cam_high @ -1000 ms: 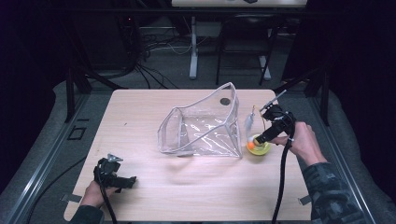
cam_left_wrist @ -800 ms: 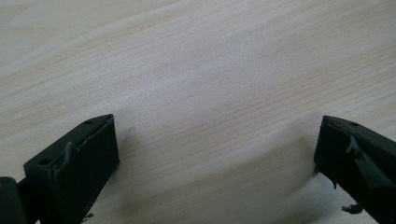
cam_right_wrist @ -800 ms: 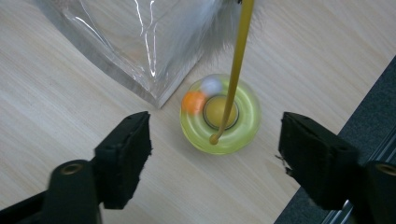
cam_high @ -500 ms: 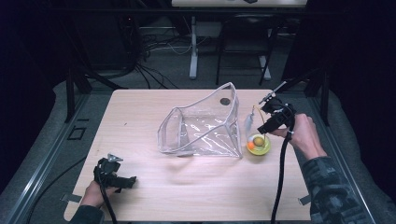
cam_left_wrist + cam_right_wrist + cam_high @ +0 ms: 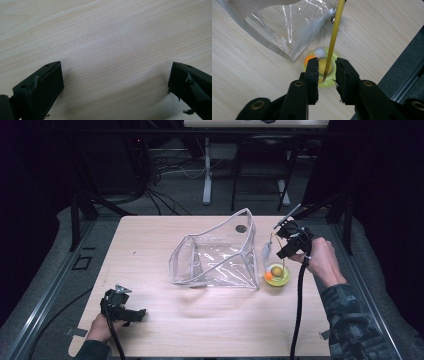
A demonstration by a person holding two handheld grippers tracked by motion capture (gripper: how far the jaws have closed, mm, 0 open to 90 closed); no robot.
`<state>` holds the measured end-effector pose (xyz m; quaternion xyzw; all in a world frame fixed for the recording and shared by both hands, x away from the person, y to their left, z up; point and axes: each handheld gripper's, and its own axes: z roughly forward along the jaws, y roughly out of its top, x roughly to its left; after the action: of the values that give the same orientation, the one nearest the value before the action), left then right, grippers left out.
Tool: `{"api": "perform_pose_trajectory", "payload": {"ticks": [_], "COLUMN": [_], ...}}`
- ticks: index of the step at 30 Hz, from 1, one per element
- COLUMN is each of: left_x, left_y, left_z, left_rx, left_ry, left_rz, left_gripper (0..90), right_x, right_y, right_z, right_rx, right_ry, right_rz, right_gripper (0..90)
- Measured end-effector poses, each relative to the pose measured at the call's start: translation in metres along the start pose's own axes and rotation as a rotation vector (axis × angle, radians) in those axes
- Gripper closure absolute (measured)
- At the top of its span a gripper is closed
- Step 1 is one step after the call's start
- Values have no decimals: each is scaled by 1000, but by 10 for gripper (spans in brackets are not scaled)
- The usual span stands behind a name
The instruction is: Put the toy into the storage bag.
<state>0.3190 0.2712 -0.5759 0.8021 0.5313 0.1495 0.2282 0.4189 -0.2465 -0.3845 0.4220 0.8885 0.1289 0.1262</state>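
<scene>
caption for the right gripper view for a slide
Right gripper fingers closing around a yellow wand above a yellow-green toy base, beside a clear bag.

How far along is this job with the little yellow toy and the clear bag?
Early on. The clear bag stands open with nothing visible inside. The right gripper, jaws just closing, straddles the yellow wand that rises from the toy's yellow base; the pads do not visibly press it yet. The left gripper rests open over bare table. Gripping, lifting and probably bagging remain.
</scene>
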Motion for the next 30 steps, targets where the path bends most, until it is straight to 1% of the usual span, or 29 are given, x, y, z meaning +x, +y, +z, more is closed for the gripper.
{"api": "perform_pose_trajectory", "payload": {"ticks": [1,3,4,6,8,10,11,13,17,20,25,26,30], "left_x": [0,0,0,0,0,0,0,0,0,0,0,0,0], "left_y": [0,0,0,0,0,0,0,0,-1,-1,-1,-1,-1], "left_z": [0,0,0,0,0,0,0,0,0,0,0,0,0], "left_rx": [0,0,-1,-3,-3,-3,-3,-7,-10,-10,-10,-10,-11], "left_ry": [0,0,-1,-3,-3,-3,-3,0,1,1,2,2,1], "left_rz": [0,0,1,5,5,6,6,5,4,4,6,6,4], "left_gripper": [0,0,0,0,0,0,0,0,0,0,0,0,0], "right_x": [0,-1,-1,-2,-2,-3,-3,-4,-7,-10,-12,-12,-13], "right_y": [0,0,0,0,-1,-1,-2,-1,-2,-3,-4,-4,-4], "right_z": [0,1,2,2,3,3,3,3,2,1,0,0,-5], "right_rx": [0,6,5,8,-8,-10,-17,-9,-13,-20,-25,-33,-35], "right_ry": [0,-2,-5,-5,2,-3,-4,-11,-15,-10,-5,-5,3], "right_rz": [0,-3,-3,-6,6,1,8,1,5,7,10,14,16], "right_gripper": [729,766,802,819,855,871,874,876,878,880,880,881,881]}}
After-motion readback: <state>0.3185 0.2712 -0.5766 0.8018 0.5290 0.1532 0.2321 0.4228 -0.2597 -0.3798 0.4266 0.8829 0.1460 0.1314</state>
